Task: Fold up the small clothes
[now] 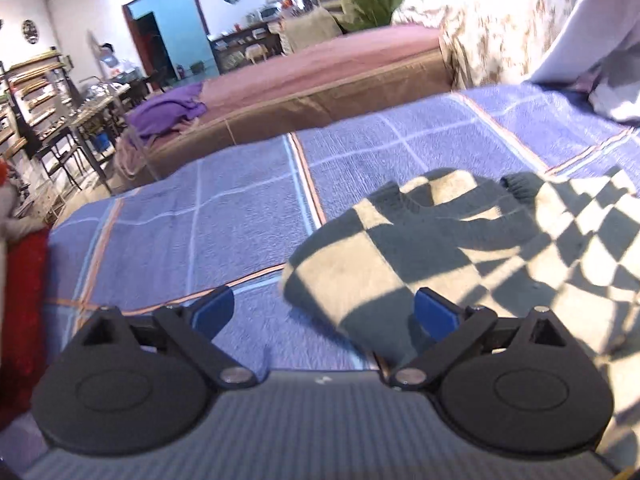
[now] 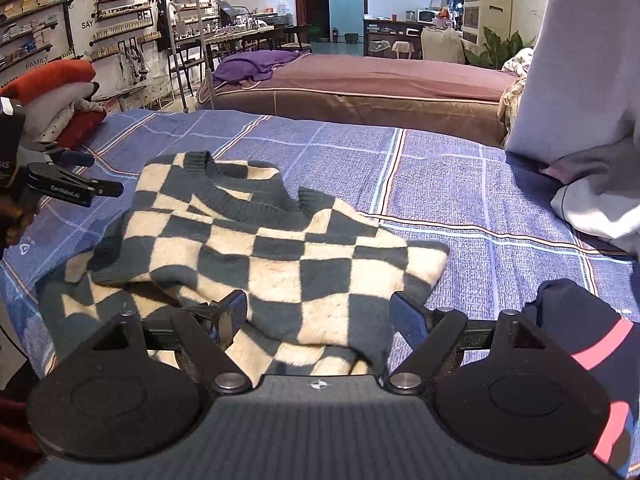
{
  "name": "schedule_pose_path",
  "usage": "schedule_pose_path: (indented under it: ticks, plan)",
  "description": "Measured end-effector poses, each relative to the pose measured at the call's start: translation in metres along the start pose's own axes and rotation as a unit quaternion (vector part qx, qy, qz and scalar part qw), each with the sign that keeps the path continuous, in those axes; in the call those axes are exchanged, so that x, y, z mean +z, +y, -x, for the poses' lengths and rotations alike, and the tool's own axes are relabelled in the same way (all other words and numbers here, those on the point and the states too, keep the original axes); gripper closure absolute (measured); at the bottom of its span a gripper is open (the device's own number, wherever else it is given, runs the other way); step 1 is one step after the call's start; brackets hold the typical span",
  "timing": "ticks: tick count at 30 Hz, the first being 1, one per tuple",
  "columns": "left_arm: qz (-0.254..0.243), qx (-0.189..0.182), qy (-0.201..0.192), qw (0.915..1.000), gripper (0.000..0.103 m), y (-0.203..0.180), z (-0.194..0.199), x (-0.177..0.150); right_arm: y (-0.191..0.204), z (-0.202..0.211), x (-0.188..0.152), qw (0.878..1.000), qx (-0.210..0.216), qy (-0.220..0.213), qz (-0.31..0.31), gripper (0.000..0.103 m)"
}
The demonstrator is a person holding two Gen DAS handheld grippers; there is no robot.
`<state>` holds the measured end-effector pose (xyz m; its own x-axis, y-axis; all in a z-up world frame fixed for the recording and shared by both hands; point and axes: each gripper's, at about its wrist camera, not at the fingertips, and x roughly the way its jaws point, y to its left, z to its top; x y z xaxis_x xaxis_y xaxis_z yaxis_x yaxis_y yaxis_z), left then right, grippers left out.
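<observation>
Checkered sweater on bed, both grippers unloaded

Checkered sweater (image 2: 256, 248), dark green and cream, lies partly folded on the blue plaid bed cover (image 2: 460, 184), centre of the right wrist view, collar toward the top.

Left gripper (image 1: 324, 312): fingers spread wide, nothing between them; the sweater's edge lies just beside the right finger.

Right gripper (image 2: 318, 312): fingers wide apart above the sweater's near edge, not pressing it.

Red and white clothes (image 2: 60, 92) are stacked at upper left.

Our two matching handheld grippers

We see black linkage arms, round black hubs, silver screws, blue pads on the left gripper (image 1: 324, 314) and right gripper (image 2: 318, 314)
</observation>
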<state>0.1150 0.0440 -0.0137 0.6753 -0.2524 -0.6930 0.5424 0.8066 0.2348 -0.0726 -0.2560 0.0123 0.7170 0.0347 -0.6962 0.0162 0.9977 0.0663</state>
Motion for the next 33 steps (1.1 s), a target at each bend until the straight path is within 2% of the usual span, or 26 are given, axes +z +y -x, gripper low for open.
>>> schedule_pose_path:
  ticks: [2, 3, 5, 6, 7, 9, 11, 13, 15, 16, 17, 18, 20, 21, 22, 23, 24, 25, 29, 31, 33]
  plan:
    - [-0.009, 0.004, 0.017, 0.9998, 0.005, -0.005, -0.025, 0.009, -0.012, -0.025, 0.014, 1.000, 0.008, -0.003, 0.000, 0.000]
    - [-0.011, -0.008, 0.018, 0.9997, 0.007, -0.007, -0.035, 0.013, -0.015, -0.039, 0.022, 1.000, 0.007, -0.008, 0.011, 0.000]
    - [0.005, -0.043, 0.023, 0.9988, 0.031, -0.010, -0.049, 0.018, -0.021, -0.071, 0.038, 0.999, 0.009, -0.012, 0.045, 0.000]
    - [0.020, -0.071, 0.033, 0.9967, 0.058, -0.012, -0.059, 0.019, -0.023, -0.088, 0.045, 0.998, 0.001, -0.009, 0.056, 0.000]
    - [0.033, -0.092, 0.044, 0.9943, 0.076, -0.015, -0.064, 0.020, -0.026, -0.104, 0.050, 0.998, -0.006, -0.004, 0.060, 0.000]
    - [0.028, -0.092, 0.052, 0.9940, 0.082, -0.025, -0.068, 0.021, -0.034, -0.138, 0.060, 0.999, 0.013, 0.016, 0.051, 0.000]
    - [0.005, -0.095, 0.041, 0.9947, 0.085, -0.038, -0.062, 0.020, -0.038, -0.167, 0.063, 0.998, 0.039, 0.041, 0.040, 0.000]
    - [-0.007, -0.124, 0.031, 0.9918, 0.086, -0.049, -0.050, 0.021, -0.037, -0.187, 0.060, 0.997, 0.051, 0.058, 0.029, 0.000]
    - [-0.032, -0.149, 0.024, 0.9880, 0.086, -0.065, -0.036, 0.019, -0.033, -0.194, 0.054, 0.993, 0.086, 0.077, 0.018, 0.003]
    - [-0.045, -0.160, 0.020, 0.9859, 0.086, -0.073, -0.030, 0.017, -0.026, -0.187, 0.050, 0.993, 0.095, 0.067, 0.027, 0.021]
    - [-0.059, -0.170, 0.018, 0.9835, 0.086, -0.082, -0.024, 0.015, -0.022, -0.180, 0.046, 0.992, 0.104, 0.070, 0.032, 0.080]
    - [-0.073, -0.181, 0.017, 0.9807, 0.086, -0.089, -0.017, 0.012, -0.020, -0.172, 0.042, 0.991, 0.113, 0.074, 0.024, 0.084]
    - [-0.110, -0.193, 0.008, 0.9750, 0.083, -0.102, -0.006, 0.010, -0.020, -0.150, 0.031, 0.991, 0.116, 0.069, 0.018, 0.085]
    - [-0.122, -0.185, -0.003, 0.9752, 0.075, -0.104, -0.001, 0.010, -0.020, -0.139, 0.026, 0.991, 0.115, 0.067, 0.021, 0.085]
    - [-0.123, -0.174, -0.017, 0.9769, 0.056, -0.103, 0.003, 0.012, -0.020, -0.128, 0.021, 0.992, 0.111, 0.065, 0.022, 0.085]
    - [-0.111, -0.165, -0.029, 0.9796, 0.043, -0.097, 0.005, 0.016, -0.021, -0.117, 0.016, 0.992, 0.102, 0.064, 0.025, 0.086]
    - [-0.091, -0.154, -0.042, 0.9831, 0.018, -0.086, 0.005, 0.022, -0.022, -0.108, 0.011, 0.994, 0.091, 0.062, 0.027, 0.086]
    - [-0.065, -0.141, -0.054, 0.9864, 0.001, -0.074, 0.005, 0.029, -0.026, -0.101, 0.008, 0.994, 0.084, 0.060, 0.022, 0.086]
    - [0.035, -0.078, -0.076, 0.9935, 0.000, -0.012, -0.016, 0.053, -0.036, -0.095, 0.002, 0.995, 0.072, 0.062, 0.013, 0.086]
    - [0.060, -0.021, -0.066, 0.9958, 0.001, 0.017, -0.030, 0.060, -0.033, -0.099, 0.001, 0.996, 0.065, 0.066, 0.015, 0.086]
    - [0.074, 0.004, -0.048, 0.9960, 0.004, 0.043, -0.048, 0.059, -0.030, -0.103, 0.000, 0.996, 0.057, 0.065, 0.016, 0.086]
